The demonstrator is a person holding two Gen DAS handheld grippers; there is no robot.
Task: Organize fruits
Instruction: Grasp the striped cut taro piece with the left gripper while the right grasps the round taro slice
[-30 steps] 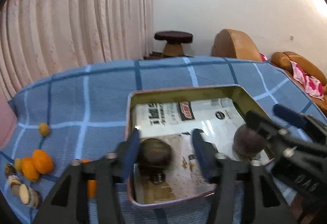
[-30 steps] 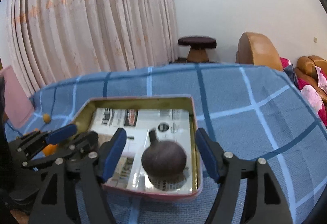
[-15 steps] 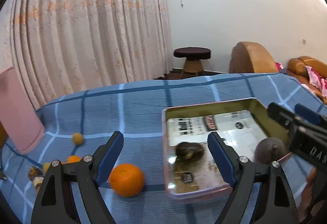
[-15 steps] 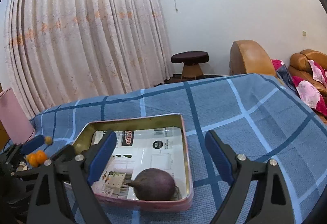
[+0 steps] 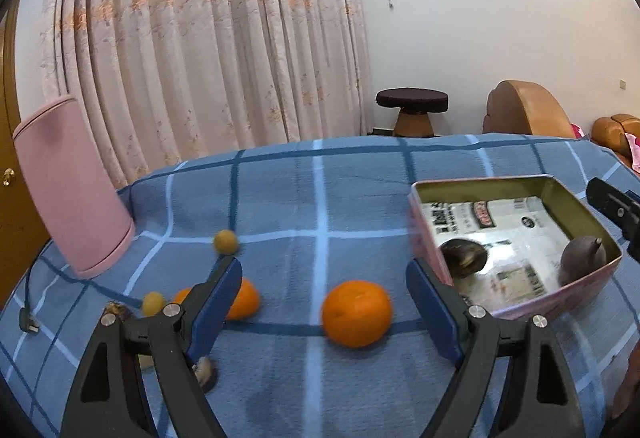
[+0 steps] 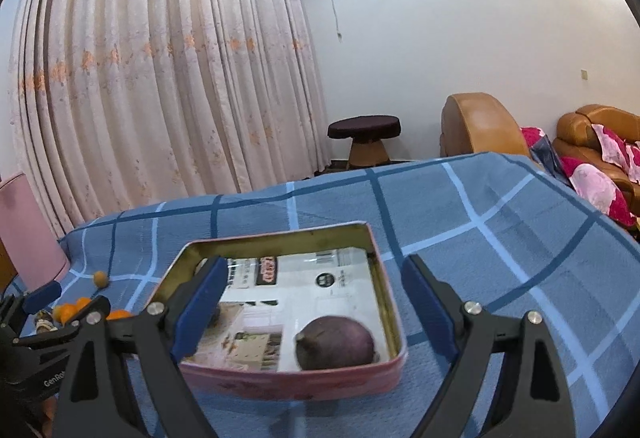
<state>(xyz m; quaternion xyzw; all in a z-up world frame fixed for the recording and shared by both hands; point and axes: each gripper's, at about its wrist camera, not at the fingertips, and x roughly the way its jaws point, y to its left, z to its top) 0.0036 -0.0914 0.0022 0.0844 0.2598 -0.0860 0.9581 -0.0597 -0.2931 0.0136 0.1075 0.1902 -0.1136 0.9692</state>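
A pink tin tray [image 5: 576, 288] [image 6: 288, 380] sits on the blue checked cloth, lined with printed paper. Two dark purple fruits lie in it: one at its left [image 5: 464, 258], one at its right [image 5: 582, 260] [image 6: 336, 342]. My left gripper [image 5: 324, 302] is open and empty, with an orange [image 5: 356, 312] between its fingers on the cloth. More oranges [image 5: 242, 300] and small yellow fruits [image 5: 226, 241] lie to the left. My right gripper [image 6: 312, 306] is open and empty above the tray's near side.
A pink cylinder container [image 5: 68, 190] stands at the far left, with a cable [image 5: 30, 322] beside it. Brown sliced fruit pieces [image 5: 204, 374] lie under the left finger. Curtain, stool [image 5: 412, 110] and sofa [image 6: 596, 142] lie beyond the table edge.
Both grippers let go of the dark fruits in the tray and pulled back. My left gripper swung left toward the oranges; my right gripper rose and backed off.
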